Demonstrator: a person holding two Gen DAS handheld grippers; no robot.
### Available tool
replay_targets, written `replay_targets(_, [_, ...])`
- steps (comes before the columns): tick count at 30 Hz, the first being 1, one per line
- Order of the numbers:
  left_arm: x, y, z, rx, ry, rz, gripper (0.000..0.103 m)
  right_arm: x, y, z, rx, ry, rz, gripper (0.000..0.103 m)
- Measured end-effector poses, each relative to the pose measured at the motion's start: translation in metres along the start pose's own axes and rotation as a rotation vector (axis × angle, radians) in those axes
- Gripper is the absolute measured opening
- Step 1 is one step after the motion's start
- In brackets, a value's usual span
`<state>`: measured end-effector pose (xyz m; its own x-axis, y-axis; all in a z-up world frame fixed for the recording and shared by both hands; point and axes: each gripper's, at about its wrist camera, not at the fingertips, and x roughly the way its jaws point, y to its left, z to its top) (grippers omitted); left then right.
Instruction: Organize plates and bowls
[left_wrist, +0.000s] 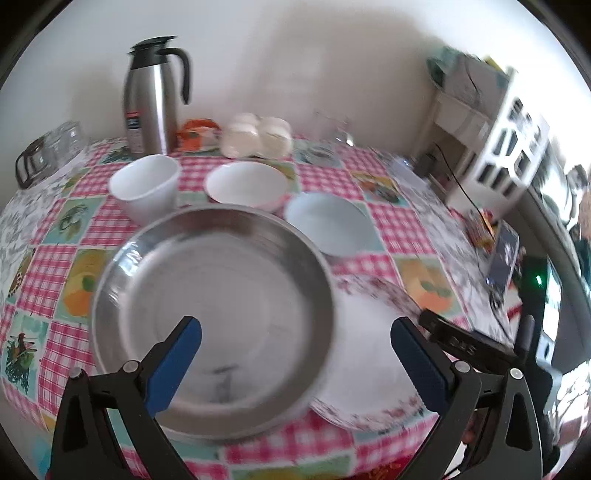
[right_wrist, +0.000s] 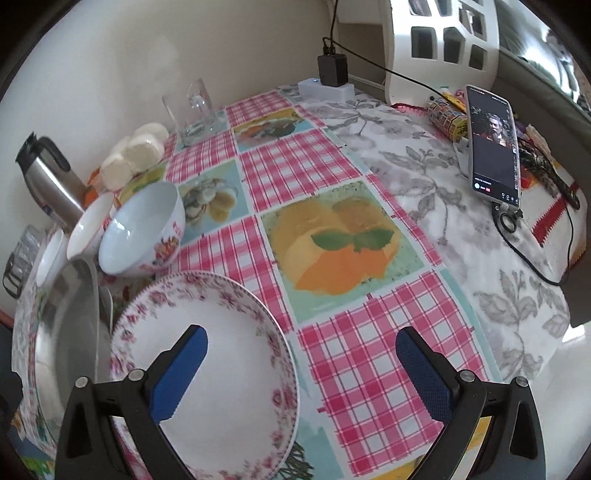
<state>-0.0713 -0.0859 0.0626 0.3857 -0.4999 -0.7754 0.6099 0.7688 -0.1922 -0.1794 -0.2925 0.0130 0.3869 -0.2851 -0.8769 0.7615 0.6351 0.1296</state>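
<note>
A steel plate (left_wrist: 221, 295) lies on the checked tablecloth, its right rim over a white plate with a pink flower border (left_wrist: 373, 369). Behind them stand three white bowls: a deep one (left_wrist: 146, 184), a wide one (left_wrist: 245, 184) and a pale one (left_wrist: 327, 221). My left gripper (left_wrist: 295, 347) hovers open above the steel plate and the flowered plate, with nothing between its blue pads. In the right wrist view my right gripper (right_wrist: 301, 365) is open over the flowered plate's (right_wrist: 221, 354) right edge. The nearest bowl (right_wrist: 144, 229) bears a fruit print, and the steel plate (right_wrist: 66, 332) shows at the left.
A steel thermos jug (left_wrist: 151, 96), white round containers (left_wrist: 258, 136), a glass (right_wrist: 194, 110) and a glass jar (left_wrist: 48, 151) line the wall side. A phone (right_wrist: 493, 144) on a stand, a charger (right_wrist: 332, 68) and cables sit at the table's right end.
</note>
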Motion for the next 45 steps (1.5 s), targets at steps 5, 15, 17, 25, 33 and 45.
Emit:
replay_targets(5, [0.001,-0.030,-0.010,0.054,0.028,0.002,0.102,0.003,-0.011,-0.004,-0.005,0.022,0.001,0.103])
replay_targets(15, [0.007,-0.041,-0.028,0.013,0.108,-0.043,0.102,0.003,-0.023,-0.007,0.022,0.034,0.061,0.103])
replay_targets(17, [0.010,-0.045,-0.032,0.013,0.130,-0.052,0.102,0.003,-0.021,-0.008,0.018,0.034,0.074,0.103])
replay_targets(25, [0.026,-0.049,-0.045,-0.009,0.228,-0.058,0.101,0.006,-0.010,-0.011,-0.026,0.047,0.107,0.098])
replay_targets(33, [0.043,-0.042,-0.052,-0.063,0.277,-0.009,0.084,0.011,-0.005,-0.012,-0.034,0.059,0.133,0.078])
replay_targets(45, [0.063,-0.022,-0.055,-0.193,0.303,0.050,0.073,0.019,-0.001,-0.014,-0.041,0.073,0.134,0.066])
